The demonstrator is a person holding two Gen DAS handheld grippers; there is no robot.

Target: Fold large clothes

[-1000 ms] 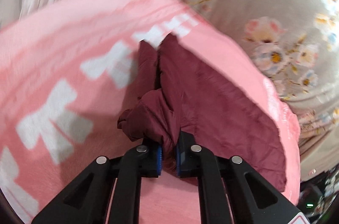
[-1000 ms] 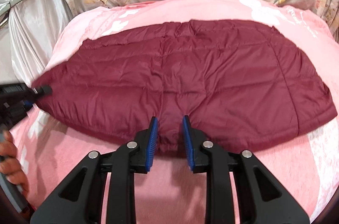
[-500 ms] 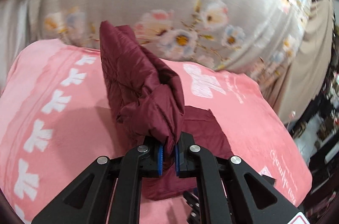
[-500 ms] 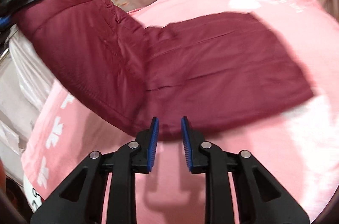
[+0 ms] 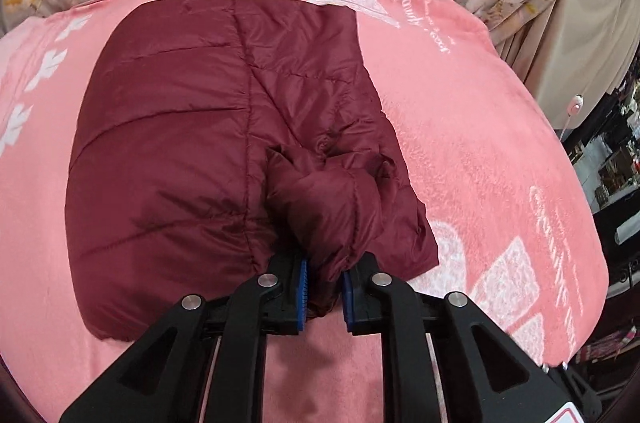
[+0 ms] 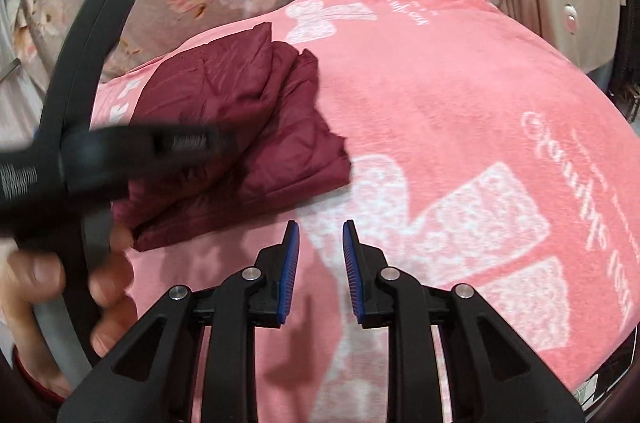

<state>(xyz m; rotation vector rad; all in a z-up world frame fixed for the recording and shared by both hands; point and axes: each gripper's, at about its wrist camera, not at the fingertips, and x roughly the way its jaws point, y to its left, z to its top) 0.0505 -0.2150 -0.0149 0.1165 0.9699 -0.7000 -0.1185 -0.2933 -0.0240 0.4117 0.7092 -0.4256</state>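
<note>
Lying folded on the pink blanket (image 5: 480, 151), the maroon quilted jacket (image 5: 192, 143) is what we look at first: its padded panels are doubled over into a thick, roughly square bundle with stitched seams running across the top layer. Its near right corner is bunched into a rumpled knot. From the right wrist view we see the jacket (image 6: 248, 127) as stacked layers, well left of the blanket's white bow print.

Our left hand-held gripper (image 5: 324, 287) points steeply down at the jacket's near edge. Its jaws are opening, with the bunched corner between the blue pads and fabric touching both of them. In the right wrist view that gripper's black body (image 6: 100, 155) crosses over the jacket, blurred, and our left hand (image 6: 80, 279) wraps its handle.

Our right hand-held gripper (image 6: 320, 271) hovers over bare blanket just right of the jacket's near corner, jaws parted, nothing between them.
</note>
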